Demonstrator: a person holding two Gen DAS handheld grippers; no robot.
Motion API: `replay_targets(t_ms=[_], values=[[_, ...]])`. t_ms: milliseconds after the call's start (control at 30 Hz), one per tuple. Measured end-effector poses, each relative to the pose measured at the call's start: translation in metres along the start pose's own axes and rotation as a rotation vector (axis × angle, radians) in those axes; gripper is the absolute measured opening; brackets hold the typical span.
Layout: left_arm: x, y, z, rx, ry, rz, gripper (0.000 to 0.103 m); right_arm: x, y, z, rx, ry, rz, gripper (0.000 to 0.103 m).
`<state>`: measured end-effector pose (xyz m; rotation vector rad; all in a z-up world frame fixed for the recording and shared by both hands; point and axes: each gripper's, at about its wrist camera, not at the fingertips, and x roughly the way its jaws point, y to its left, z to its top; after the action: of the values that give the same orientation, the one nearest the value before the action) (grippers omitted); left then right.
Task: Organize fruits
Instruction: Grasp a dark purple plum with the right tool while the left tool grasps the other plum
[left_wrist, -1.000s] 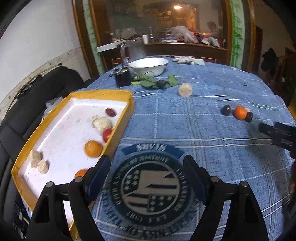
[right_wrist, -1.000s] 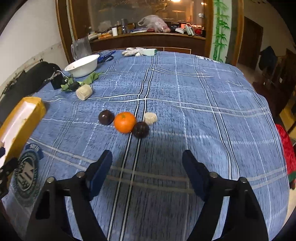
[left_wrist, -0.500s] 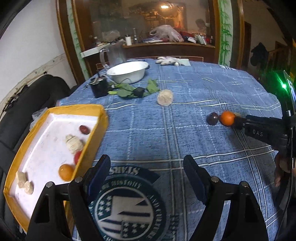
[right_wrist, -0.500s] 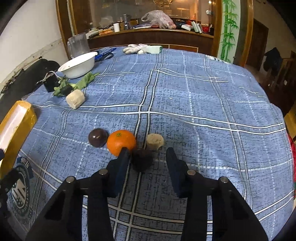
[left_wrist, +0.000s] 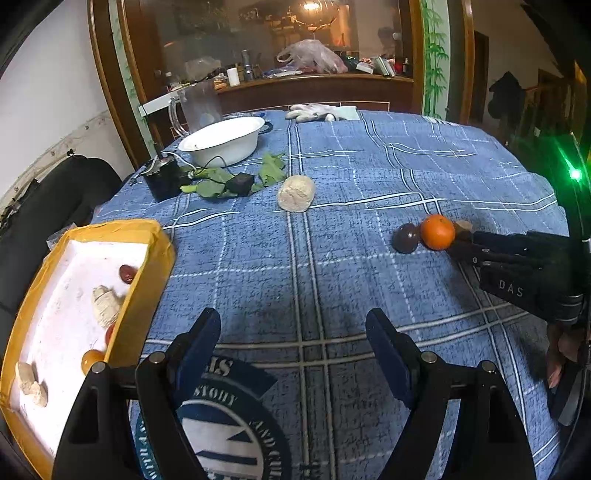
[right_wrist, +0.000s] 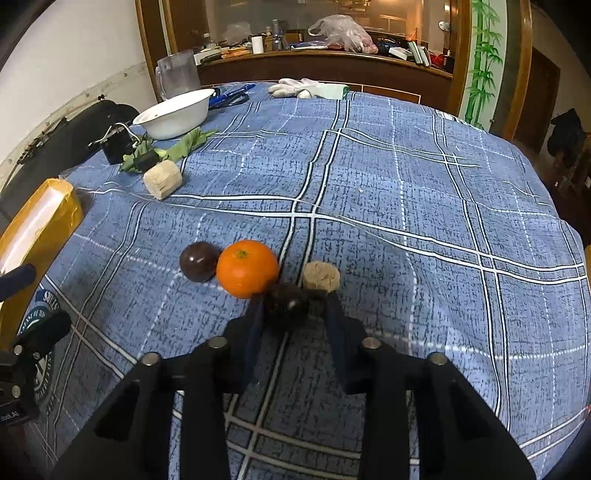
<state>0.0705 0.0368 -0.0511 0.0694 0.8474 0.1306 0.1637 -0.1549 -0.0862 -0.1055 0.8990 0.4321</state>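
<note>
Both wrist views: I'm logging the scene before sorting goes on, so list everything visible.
orange: 1, orange, mid-table
dark fruits: 2, one left of the orange, one between the right fingers
beige lumps: 2 on the cloth
tray: 1, yellow, left edge, holding several fruits and lumps
bowl: 1, white, far left
leaves: green, by bowl
tablecloth: blue plaid
left gripper: open
right gripper: closing round fruit

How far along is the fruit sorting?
Partly done: several pieces already lie in the yellow tray. The right claw brackets a dark fruit. On the cloth, the orange and another dark fruit remain. The left claw is open, empty.
</note>
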Motion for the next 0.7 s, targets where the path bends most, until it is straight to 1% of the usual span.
replay_targets(t_ms=[33,167,267,367,433,500,567,600,633,700], values=[[0.001,-0.001,0.002,-0.003,-0.002,-0.009,0.081,0.0,0.001,0.0,-0.003,0.001,0.005,0.024],[0.01,-0.014,0.012,0.007,-0.024,-0.049,0.081,-0.001,0.001,-0.001,-0.002,-0.001,0.011,0.023],[0.022,-0.028,0.021,0.017,-0.026,-0.107,0.081,-0.007,-0.008,-0.004,0.034,-0.006,-0.003,0.023],[0.035,-0.042,0.03,0.023,-0.026,-0.152,0.08,-0.019,-0.023,-0.01,0.097,-0.021,-0.018,0.023],[0.044,-0.053,0.034,0.049,-0.011,-0.16,0.073,-0.025,-0.03,-0.014,0.126,-0.035,-0.015,0.023],[0.054,-0.064,0.037,0.091,0.01,-0.174,0.054,-0.03,-0.036,-0.016,0.148,-0.05,-0.005,0.023],[0.064,-0.069,0.039,0.102,0.039,-0.172,0.045,-0.032,-0.04,-0.016,0.165,-0.06,0.007,0.023],[0.068,-0.069,0.04,0.097,0.048,-0.178,0.044,-0.031,-0.041,-0.016,0.168,-0.061,0.014,0.023],[0.068,-0.069,0.04,0.088,0.036,-0.183,0.044,-0.031,-0.041,-0.016,0.169,-0.062,0.02,0.023],[0.07,-0.069,0.044,0.083,0.038,-0.186,0.043,-0.03,-0.039,-0.016,0.162,-0.06,0.032,0.023]])
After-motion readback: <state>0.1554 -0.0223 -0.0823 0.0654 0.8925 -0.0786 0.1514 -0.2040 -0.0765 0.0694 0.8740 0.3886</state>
